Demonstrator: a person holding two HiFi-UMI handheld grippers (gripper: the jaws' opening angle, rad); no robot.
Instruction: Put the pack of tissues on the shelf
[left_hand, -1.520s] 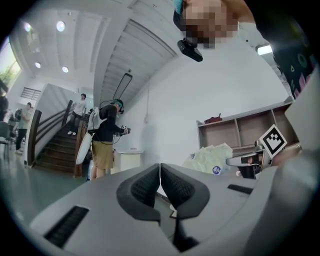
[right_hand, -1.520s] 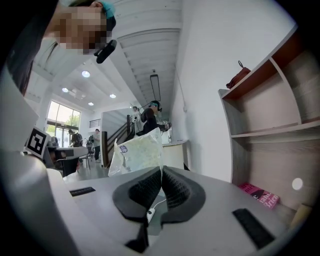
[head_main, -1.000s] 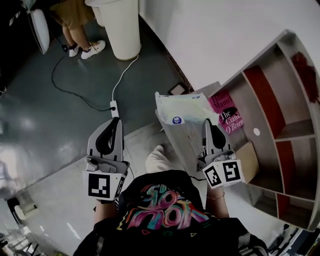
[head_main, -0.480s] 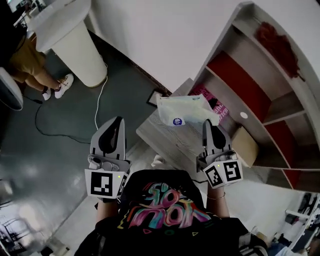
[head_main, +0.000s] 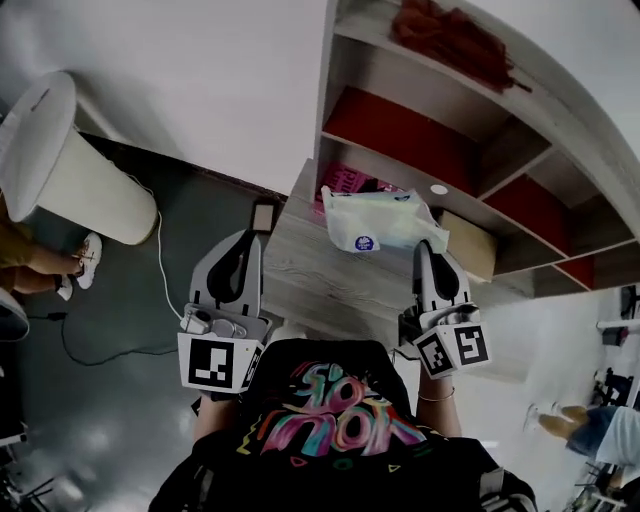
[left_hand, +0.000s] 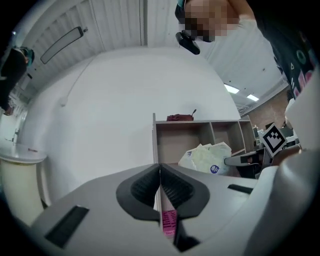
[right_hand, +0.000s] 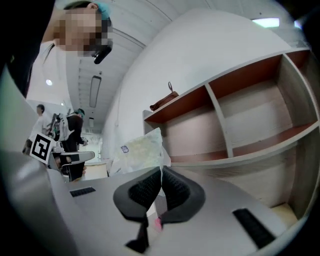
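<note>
The right hand-held gripper (head_main: 425, 246) is clenched on one thin edge of the pack of tissues (head_main: 380, 220), a pale crinkled plastic pack with a round blue sticker, and holds it in the air above the wooden desk (head_main: 310, 265). The pack hangs on the near side of the shelf (head_main: 400, 130), a wooden unit with red back panels at the far side of the desk. To the left, the left hand-held gripper (head_main: 250, 236) has its jaws pressed together on nothing and points towards a pink book (head_main: 343, 180).
</note>
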